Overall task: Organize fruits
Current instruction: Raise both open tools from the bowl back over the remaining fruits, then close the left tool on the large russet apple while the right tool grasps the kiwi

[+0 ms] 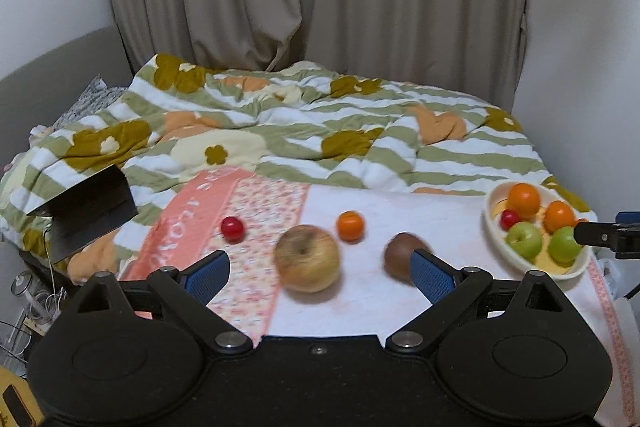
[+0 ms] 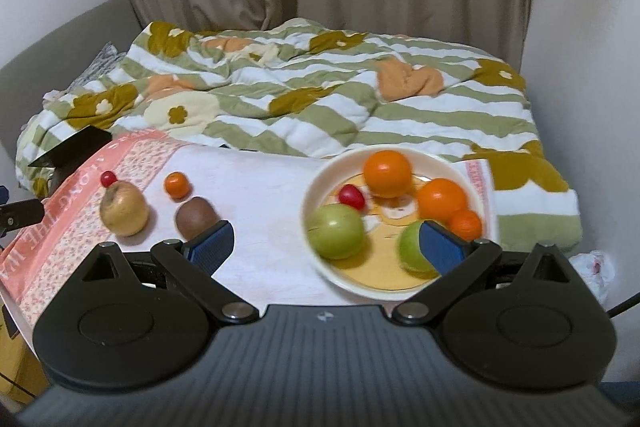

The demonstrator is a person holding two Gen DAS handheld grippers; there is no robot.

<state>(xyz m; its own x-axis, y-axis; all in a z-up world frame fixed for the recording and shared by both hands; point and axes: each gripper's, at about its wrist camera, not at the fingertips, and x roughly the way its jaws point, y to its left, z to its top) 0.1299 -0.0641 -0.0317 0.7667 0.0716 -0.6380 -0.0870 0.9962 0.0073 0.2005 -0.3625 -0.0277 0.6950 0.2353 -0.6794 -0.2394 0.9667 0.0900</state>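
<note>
Left wrist view: your left gripper [image 1: 322,273] spread wide, empty, yellowish apple [image 1: 307,258] lower centre between fingers. Bowl [image 1: 493,227] far right. Right gripper [image 2: 326,249] released, empty, above bowl. Next: close on apple, carry to bowl.

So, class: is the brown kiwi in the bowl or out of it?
Out. The kiwi lies on the white cloth, well left of the bowl, beside the yellowish apple.

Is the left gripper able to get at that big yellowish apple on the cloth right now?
Probably yes. The left gripper is open, and the yellowish apple lies on the cloth straight ahead between its fingers. The kiwi and small orange lie apart from it, so nothing blocks the way.
</note>
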